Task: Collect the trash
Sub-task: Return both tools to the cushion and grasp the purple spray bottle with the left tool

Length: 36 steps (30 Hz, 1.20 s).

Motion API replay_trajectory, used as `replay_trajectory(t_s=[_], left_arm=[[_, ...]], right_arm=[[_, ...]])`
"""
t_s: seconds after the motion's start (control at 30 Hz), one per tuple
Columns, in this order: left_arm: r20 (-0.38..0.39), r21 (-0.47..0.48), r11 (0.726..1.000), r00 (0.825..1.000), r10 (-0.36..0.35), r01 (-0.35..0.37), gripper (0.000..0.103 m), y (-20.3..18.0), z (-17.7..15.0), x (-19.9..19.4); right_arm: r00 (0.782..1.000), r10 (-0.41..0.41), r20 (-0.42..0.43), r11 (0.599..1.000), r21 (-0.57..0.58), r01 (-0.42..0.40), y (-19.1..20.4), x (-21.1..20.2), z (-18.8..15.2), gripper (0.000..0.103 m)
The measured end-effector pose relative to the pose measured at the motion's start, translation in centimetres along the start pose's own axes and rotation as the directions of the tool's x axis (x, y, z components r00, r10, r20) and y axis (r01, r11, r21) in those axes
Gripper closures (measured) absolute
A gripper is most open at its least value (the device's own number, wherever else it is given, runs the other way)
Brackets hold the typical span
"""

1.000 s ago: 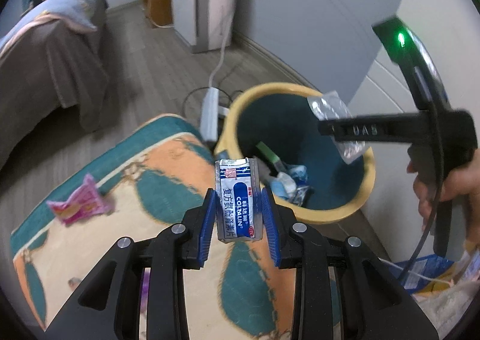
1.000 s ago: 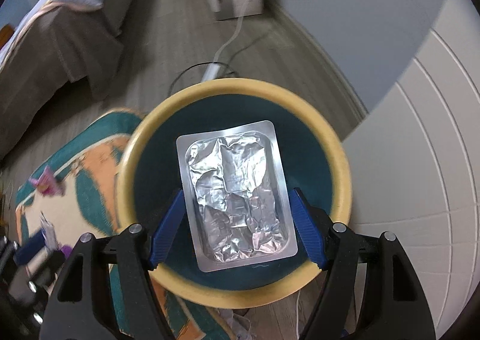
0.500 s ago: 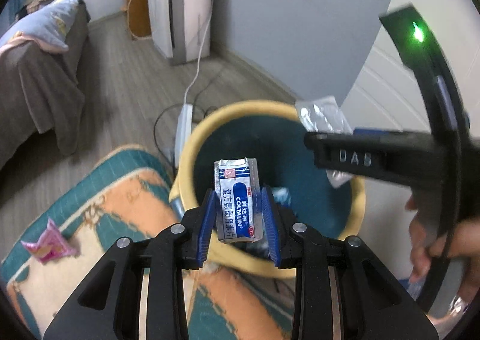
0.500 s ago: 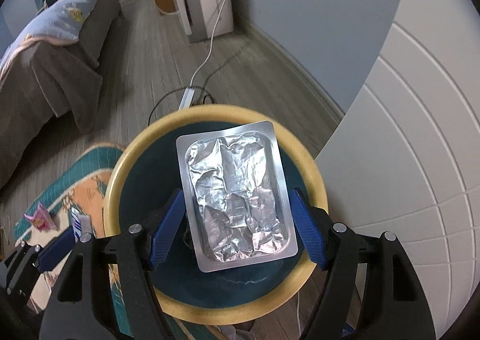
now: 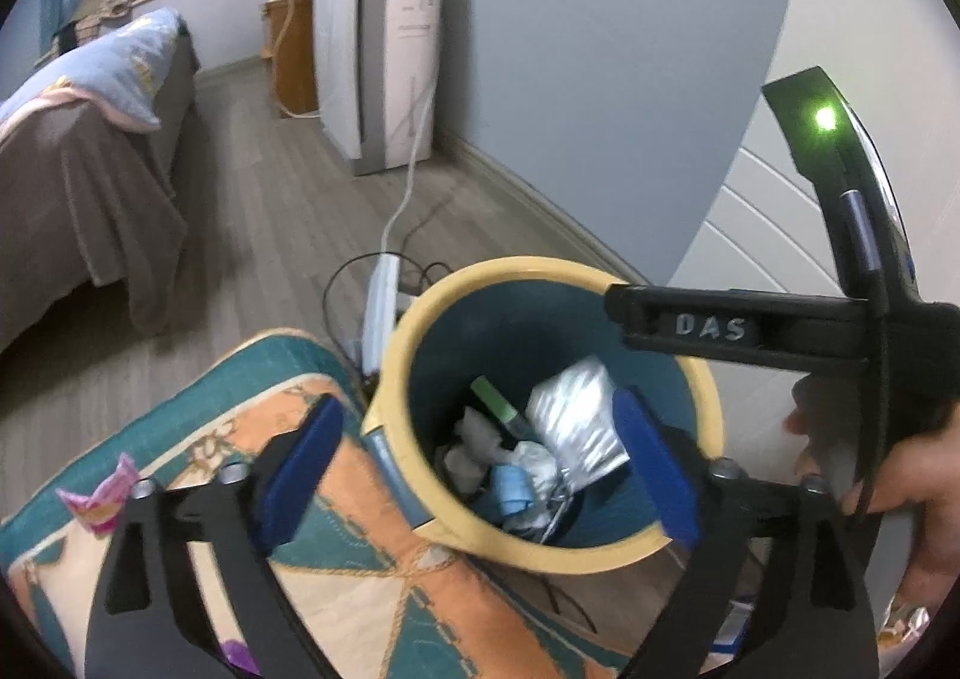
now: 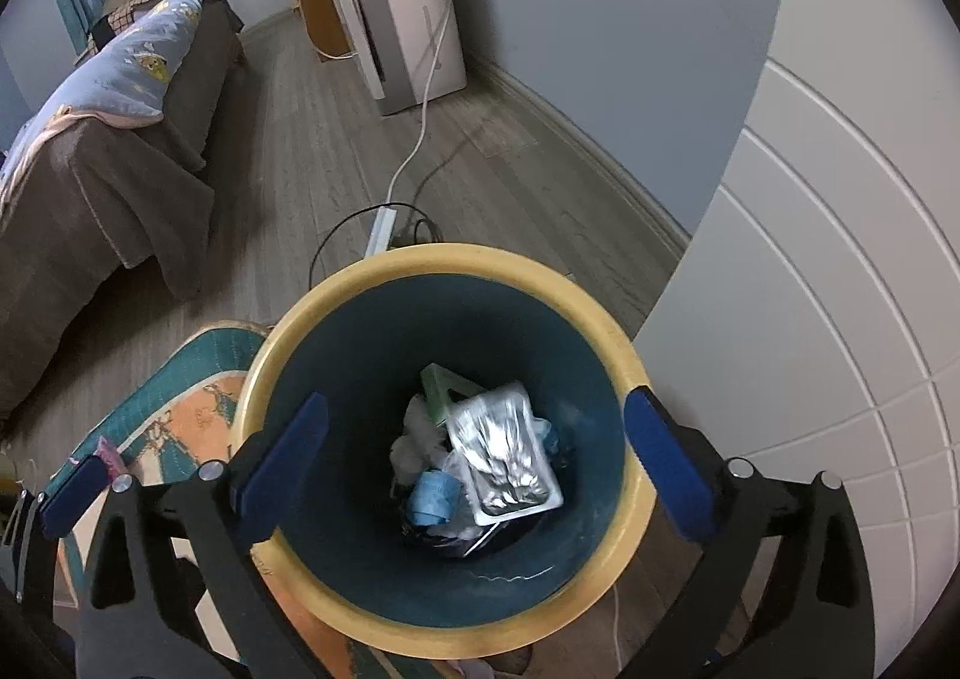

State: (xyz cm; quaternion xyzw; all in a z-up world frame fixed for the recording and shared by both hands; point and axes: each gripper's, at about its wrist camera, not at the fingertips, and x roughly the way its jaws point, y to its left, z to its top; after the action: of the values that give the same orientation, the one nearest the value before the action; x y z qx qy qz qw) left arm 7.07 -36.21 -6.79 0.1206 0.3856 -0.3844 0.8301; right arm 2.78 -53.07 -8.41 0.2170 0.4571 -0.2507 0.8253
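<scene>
both the left tool (image 5: 474, 457) and right tool (image 6: 474, 463) are opening wide, empty. the foil pack (image 6: 507, 451) has dropped into the bin (image 6: 630, 355) at lower centre. the pink wrapper (image 5: 99, 502) at lower left remains on the rug (image 5: 384, 577).

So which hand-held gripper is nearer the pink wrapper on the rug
Left. The left hand-held gripper, jaws opening and empty, hangs by the bin's rug side, close to the pink wrapper. The right hand-held gripper, also opening, sits over the bin, farther off.

The right tool (image 6: 477, 460), jaws opening and empty, hangs over the bin (image 6: 606, 313) holding the foil pack (image 6: 504, 448).
</scene>
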Motion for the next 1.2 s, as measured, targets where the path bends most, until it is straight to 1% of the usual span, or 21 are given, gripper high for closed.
replay_trajectory(t_s=[0.13, 0.23, 0.43, 0.53, 0.6, 0.67, 0.8, 0.9, 1.03, 1.2], left_arm=[[-0.003, -0.013, 0.999, 0.999, 0.032, -0.032, 0.007, 1.5, -0.8, -0.8], [-0.023, -0.021, 0.998, 0.998, 0.066, -0.067, 0.007, 3.1, -1.4, -1.5], [-0.054, -0.047, 0.991, 0.991, 0.121, -0.124, 0.007, 7.2, -3.1, -4.2], [-0.066, -0.040, 0.985, 0.984, 0.165, -0.168, 0.007, 9.3, -4.4, -5.7], [-0.074, -0.050, 0.977, 0.976, 0.203, -0.207, 0.007, 10.8, -5.5, -6.5], [-0.091, -0.075, 0.970, 0.970, 0.226, -0.233, 0.007, 12.2, -6.7, -6.9], [-0.134, -0.125, 0.953, 0.957, 0.259, -0.276, 0.007, 14.6, -9.7, -7.0], [-0.175, -0.140, 0.946, 0.947, 0.268, -0.294, 0.007, 16.0, -11.4, -6.6], [-0.205, -0.098, 0.950, 0.940, 0.273, -0.298, 0.007, 16.6, -13.1, -6.2], [-0.271, -0.027, 0.970, 0.936, 0.226, -0.242, 0.007, 16.0, -15.4, -4.2]], right_arm=[[1.000, 0.002, -0.019, 1.000, -0.030, -0.002, 0.8, 0.4, -0.1, 0.006], [1.000, 0.007, -0.022, 0.999, -0.043, -0.008, 1.5, 0.4, -0.2, 0.006], [1.000, 0.013, -0.018, 0.997, -0.074, -0.014, 3.2, 0.0, -0.3, 0.006], [1.000, 0.022, -0.012, 0.996, -0.088, -0.023, 4.8, -0.3, -0.5, 0.006], [0.999, 0.035, -0.014, 0.994, -0.101, -0.037, 6.2, -0.5, -0.7, 0.006], [0.999, 0.048, -0.016, 0.989, -0.138, -0.050, 8.1, -0.6, -1.1, 0.006], [0.999, 0.042, -0.025, 0.970, -0.240, -0.047, 11.7, -0.4, -2.2, 0.006], [0.999, 0.031, -0.039, 0.954, -0.298, -0.042, 13.7, 0.0, -2.9, 0.006], [0.998, 0.010, -0.066, 0.942, -0.334, -0.031, 15.3, 0.7, -3.9, 0.006], [0.996, 0.007, -0.091, 0.935, -0.353, -0.039, 17.3, 1.0, -4.9, 0.006]])
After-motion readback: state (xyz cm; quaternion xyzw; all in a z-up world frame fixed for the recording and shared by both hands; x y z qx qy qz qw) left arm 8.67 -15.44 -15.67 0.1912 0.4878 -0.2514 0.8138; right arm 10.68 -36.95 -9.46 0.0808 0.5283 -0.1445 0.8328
